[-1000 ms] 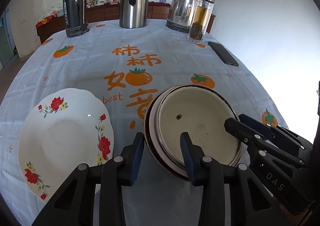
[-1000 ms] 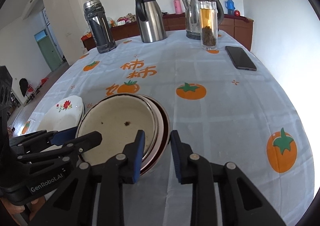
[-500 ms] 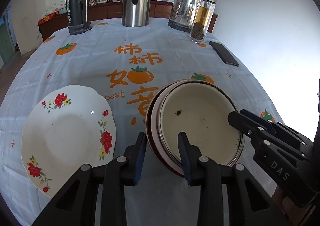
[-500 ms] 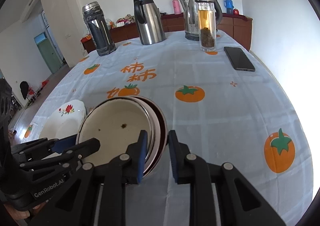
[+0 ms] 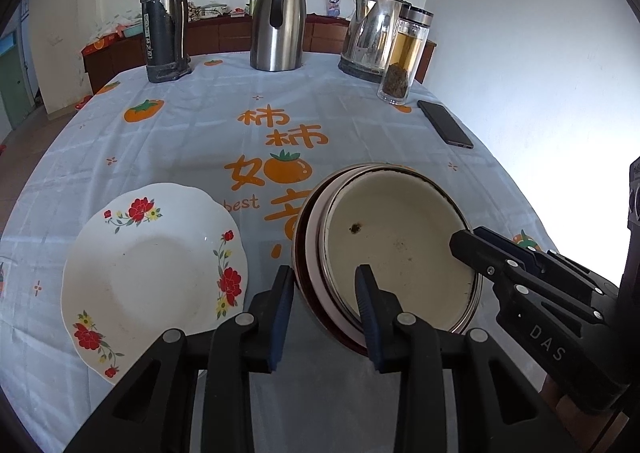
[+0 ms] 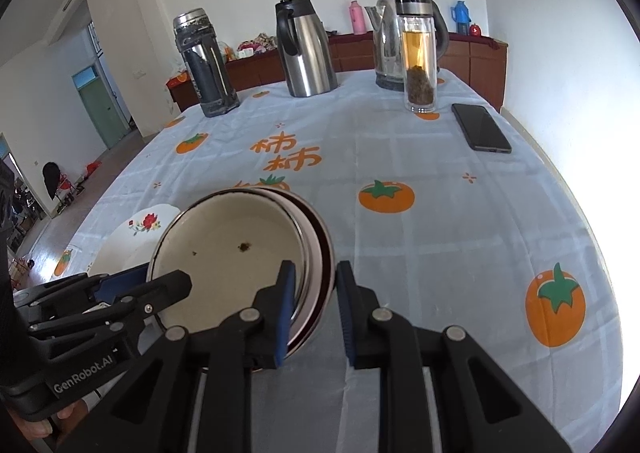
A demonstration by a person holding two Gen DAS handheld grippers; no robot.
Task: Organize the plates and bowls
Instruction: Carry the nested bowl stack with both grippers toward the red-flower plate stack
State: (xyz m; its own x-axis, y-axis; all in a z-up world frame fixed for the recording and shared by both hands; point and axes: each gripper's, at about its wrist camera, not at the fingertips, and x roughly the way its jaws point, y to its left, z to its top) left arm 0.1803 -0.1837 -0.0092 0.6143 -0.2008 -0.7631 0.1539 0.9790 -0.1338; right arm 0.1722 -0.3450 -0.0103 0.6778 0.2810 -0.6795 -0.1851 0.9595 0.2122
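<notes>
**Both claws straddle the rim of the stacked bowls**

The left claw (image 5: 324, 309) has its jaws spread astride the near-left rim of the stacked bowls (image 5: 400, 245), one blue pad outside the wall and one over the cream interior; a gap shows on both sides, so it is released rather than clamped. The right claw (image 6: 314, 307) stands the same way on the opposite rim of the stack (image 6: 232, 253): left pad inside, right pad outside, jaws apart, not pinching.

The stack is a cream enamel bowl nested in a pale one, nested in a dark red-rimmed one, and sits on the bench (image 5: 180, 141) near its front edge. A small brown speck (image 5: 354, 229) lies on the inner bowl's floor.

Just to the left of the stack, apart from it, lies a white flowered plate (image 5: 152, 273), flat on the persimmon-print cloth.

Along the far edge stand a dark flask (image 5: 164, 21), a steel carafe (image 5: 280, 21), an electric kettle (image 5: 368, 37) and a glass tea bottle (image 5: 404, 57). A black phone (image 5: 444, 124) lies near the right edge.
</notes>
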